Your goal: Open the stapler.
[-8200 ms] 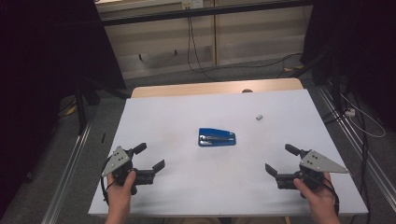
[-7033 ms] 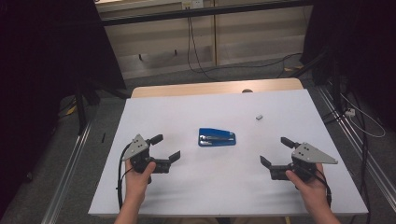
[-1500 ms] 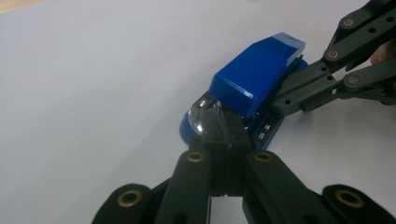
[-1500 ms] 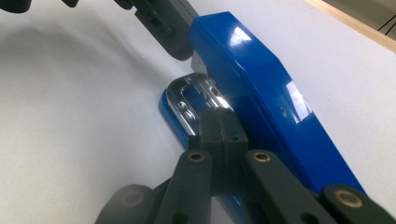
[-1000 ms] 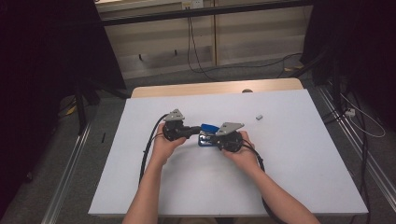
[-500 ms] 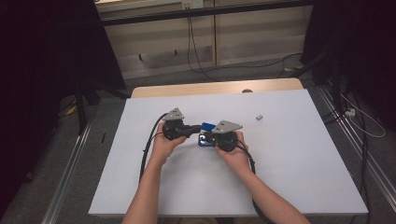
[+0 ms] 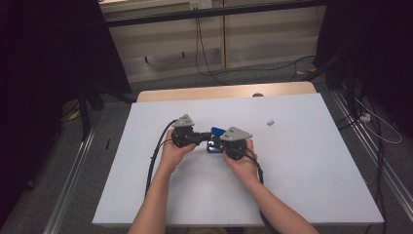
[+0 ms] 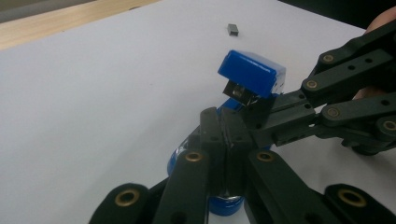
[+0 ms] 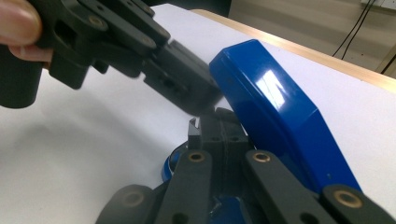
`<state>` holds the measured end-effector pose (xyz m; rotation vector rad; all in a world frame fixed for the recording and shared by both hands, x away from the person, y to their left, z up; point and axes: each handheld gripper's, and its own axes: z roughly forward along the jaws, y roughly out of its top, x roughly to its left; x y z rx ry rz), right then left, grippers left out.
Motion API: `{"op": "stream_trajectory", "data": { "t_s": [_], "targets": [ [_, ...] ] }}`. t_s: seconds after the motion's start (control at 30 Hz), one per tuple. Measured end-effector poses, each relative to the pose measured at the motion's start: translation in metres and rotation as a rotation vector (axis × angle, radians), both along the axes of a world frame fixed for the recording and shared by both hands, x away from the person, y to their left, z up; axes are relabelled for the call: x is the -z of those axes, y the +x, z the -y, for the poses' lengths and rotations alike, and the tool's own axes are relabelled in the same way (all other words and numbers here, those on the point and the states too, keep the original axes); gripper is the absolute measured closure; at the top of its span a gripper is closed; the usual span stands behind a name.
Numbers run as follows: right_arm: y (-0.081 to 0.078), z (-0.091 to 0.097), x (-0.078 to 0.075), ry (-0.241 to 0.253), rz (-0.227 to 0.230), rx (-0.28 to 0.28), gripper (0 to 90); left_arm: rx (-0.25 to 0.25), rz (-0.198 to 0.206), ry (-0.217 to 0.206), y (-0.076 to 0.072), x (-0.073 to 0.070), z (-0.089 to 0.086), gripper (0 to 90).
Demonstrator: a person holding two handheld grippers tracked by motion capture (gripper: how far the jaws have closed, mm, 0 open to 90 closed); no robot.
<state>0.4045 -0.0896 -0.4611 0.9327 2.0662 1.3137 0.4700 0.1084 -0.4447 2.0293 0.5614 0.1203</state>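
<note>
The stapler (image 7: 216, 138) sits mid-surface between the two grippers, its glossy blue plastic top (image 9: 275, 112) swung up off the base, smooth and rounded at the edges, with a grey metal channel showing under its raised end in the left gripper view. The left gripper (image 8: 226, 140) has its black fingers (image 8: 212, 135) pressed together on the stapler's lower part, the blue base (image 8: 224, 205) showing just below them; what exactly they pinch is hard to make out. The right gripper (image 9: 217, 135) likewise has its fingers (image 9: 231, 133) shut tight low on the stapler, right beside the lifted top, and its grip point is hidden by the fingers themselves. Both sets of fingers are matte black bars with brass-coloured rivets, and they meet nearly tip to tip. Beyond the fingers, well apart, lies a small grey staple block (image 7: 271, 123). The surface (image 7: 311, 175) is a flat white sheet over a pale wooden table (image 7: 224, 91). Behind it are a grey floor, light wall panels with hanging cables (image 7: 204, 53), and dark curtains on both sides. From above, the hands cover most of the stapler.
</note>
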Motion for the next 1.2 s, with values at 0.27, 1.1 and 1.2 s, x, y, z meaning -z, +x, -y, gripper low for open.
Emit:
{"op": "stream_trajectory", "data": {
  "t_s": [0.27,1.1,1.2],
  "targets": [
    [-0.001,0.001,-0.003,-0.010,0.028,0.019,90.0,-0.009,-0.009,0.023,-0.001,0.006,0.002,90.0],
    [-0.004,0.022,-0.035,-0.114,0.097,0.163,90.0,-0.023,0.012,0.022,-0.004,0.011,0.002,90.0],
    [-0.006,0.030,-0.036,-0.118,0.099,0.179,90.0,-0.023,0.010,0.021,-0.003,0.011,0.002,90.0]
  ]
}}
